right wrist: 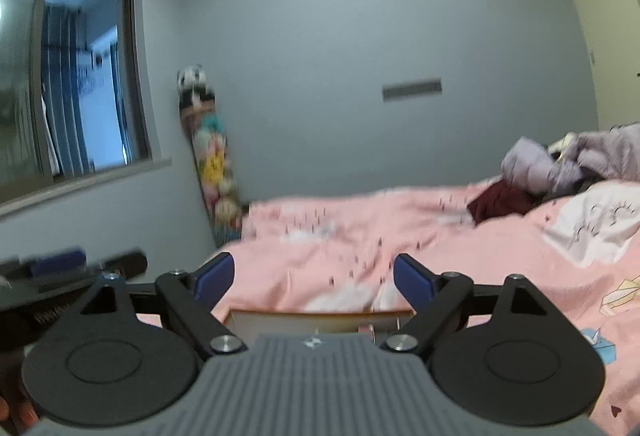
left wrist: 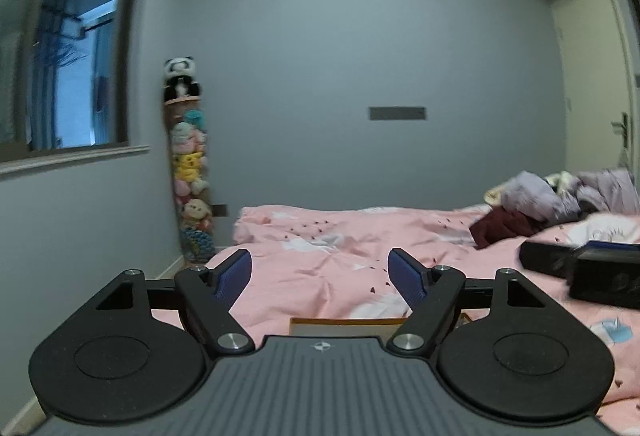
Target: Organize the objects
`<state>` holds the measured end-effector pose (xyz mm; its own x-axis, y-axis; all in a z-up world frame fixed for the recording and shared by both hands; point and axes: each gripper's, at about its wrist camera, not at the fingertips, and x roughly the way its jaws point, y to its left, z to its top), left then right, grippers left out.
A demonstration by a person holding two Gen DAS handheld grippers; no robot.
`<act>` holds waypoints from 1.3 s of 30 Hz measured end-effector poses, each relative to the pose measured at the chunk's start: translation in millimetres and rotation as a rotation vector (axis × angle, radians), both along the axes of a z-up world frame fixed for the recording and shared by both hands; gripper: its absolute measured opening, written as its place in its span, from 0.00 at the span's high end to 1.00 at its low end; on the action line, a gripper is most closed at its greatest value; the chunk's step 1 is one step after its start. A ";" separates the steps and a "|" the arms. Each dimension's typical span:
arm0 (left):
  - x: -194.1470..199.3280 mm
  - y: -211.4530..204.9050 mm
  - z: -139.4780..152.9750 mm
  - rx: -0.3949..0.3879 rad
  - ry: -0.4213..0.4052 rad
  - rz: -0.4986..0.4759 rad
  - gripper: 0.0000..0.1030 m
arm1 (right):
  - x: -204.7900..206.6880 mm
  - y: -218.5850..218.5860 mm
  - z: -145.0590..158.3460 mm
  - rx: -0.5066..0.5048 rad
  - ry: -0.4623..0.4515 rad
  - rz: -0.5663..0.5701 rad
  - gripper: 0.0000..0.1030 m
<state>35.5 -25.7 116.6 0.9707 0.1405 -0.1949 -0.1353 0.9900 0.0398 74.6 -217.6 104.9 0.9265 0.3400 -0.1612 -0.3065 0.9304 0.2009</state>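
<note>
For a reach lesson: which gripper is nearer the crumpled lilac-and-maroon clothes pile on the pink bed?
Right. The right gripper sits toward the clothes pile; the left gripper lies further left.

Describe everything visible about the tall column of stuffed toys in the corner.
The column of stuffed toys stands upright in the room's corner, between the window wall and the blue-grey back wall, just past the bed's far end. Soft plush animals in pink, yellow, white, teal and blue are stacked one above another from floor level, apparently inside a narrow holder. A small pinkish shelf caps it, and a black-and-white panda plush sits on top. In the right wrist view the column looks tilted and blurred.
</note>
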 end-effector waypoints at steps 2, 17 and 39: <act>-5.3 1.6 -10.2 -0.048 -0.005 0.034 0.14 | -12.5 -1.4 -3.3 0.013 -0.038 -0.001 0.09; 4.9 9.7 -104.3 -0.119 0.346 0.000 0.14 | 6.7 21.6 -82.0 -0.171 0.229 -0.023 0.08; 20.2 14.0 -139.6 -0.161 0.500 0.006 0.14 | 31.4 32.3 -120.9 -0.249 0.381 -0.023 0.08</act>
